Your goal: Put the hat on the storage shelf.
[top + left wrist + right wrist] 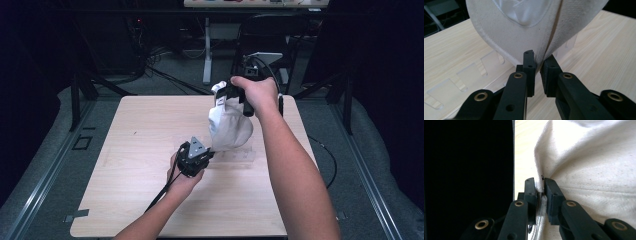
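One cream cloth bag (229,126), held up in the air over the middle-right of the surface (135,150), hanging from top edge down to low edge. Two tongs, both on it.

Right tongs (226,95) up high at far side, gripped by right hand (256,93), clenched on bag's top edge; in right gripper view, right tongs (540,187) with a fold of cloth bag (589,170) pinched between both jaws, narrow gap packed with fabric.

Left tongs (209,154) lower, near surface centre, held by left hand (184,176), one grey three-cornered plate on top, one black cable trailing toward near edge. In left gripper view, left tongs (538,65) closed on the bottom edge of cloth bag (529,27) right at a seam; jaws nearly together with fabric between. One shiny clear window or liner patch visible on bag above.

One flat clear plastic sheet (466,77) lying on the surface (604,47) under the bag, with three tab-shaped cutouts countable along its edge; in high view, faint clear sheet (235,156) just beside left tongs.

Two forearms entering from bottom. Beyond far edge: one dark chair (270,40), one white desk leg (207,50), cables on floor, count unclear.
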Demonstrator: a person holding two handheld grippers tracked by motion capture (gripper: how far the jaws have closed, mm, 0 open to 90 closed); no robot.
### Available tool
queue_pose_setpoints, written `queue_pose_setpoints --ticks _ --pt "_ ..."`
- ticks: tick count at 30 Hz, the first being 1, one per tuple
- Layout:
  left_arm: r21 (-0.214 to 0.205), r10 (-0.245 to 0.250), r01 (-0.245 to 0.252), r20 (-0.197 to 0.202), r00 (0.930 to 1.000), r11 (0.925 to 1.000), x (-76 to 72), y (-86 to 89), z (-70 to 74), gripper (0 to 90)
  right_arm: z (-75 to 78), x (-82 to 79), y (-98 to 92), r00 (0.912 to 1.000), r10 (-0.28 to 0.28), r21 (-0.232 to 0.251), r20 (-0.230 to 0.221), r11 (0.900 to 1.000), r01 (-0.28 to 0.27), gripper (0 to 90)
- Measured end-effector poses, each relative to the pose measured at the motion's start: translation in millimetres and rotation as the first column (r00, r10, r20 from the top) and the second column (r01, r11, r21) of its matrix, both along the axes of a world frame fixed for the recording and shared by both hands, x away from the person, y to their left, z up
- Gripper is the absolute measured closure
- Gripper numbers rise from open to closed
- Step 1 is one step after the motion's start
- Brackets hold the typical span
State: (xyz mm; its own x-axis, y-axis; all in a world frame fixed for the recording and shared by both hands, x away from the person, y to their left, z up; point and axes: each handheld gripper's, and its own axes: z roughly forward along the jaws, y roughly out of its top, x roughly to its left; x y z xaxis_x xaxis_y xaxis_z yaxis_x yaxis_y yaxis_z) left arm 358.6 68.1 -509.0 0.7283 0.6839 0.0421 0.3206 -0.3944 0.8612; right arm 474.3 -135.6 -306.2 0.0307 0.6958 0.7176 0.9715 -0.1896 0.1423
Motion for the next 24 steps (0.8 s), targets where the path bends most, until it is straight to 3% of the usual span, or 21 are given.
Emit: queue_pose_setpoints --ticks 5,8,14,24 --pt "-0.021 -0.044 0.044 -0.020 0.9988 0.9988 6.0 7.9 -1.6 84.7 1.8 -0.1 -0.8 0.9999 0.000 -0.010 0.013 0.9999 0.000 81.6" --pt "-0.043 -0.035 0.034 -0.030 0.9989 0.9985 6.1 12.1 -6.2 84.8 0.0 0.2 1.9 1.0000 -0.001 -0.009 -0.002 1.0000 0.001 81.6" --pt "-0.046 -0.025 0.023 -0.037 0.9990 0.9987 3.4 15.3 -14.3 85.0 -8.0 1.4 6.4 0.9995 0.022 -0.012 -0.024 0.9997 -0.022 81.5" --pt "-0.064 -0.007 0.004 -0.046 0.9989 0.9980 0.6 18.8 -21.1 85.2 -12.6 1.4 5.5 0.9991 0.028 -0.058 -0.031 0.9979 -0.030 81.2"
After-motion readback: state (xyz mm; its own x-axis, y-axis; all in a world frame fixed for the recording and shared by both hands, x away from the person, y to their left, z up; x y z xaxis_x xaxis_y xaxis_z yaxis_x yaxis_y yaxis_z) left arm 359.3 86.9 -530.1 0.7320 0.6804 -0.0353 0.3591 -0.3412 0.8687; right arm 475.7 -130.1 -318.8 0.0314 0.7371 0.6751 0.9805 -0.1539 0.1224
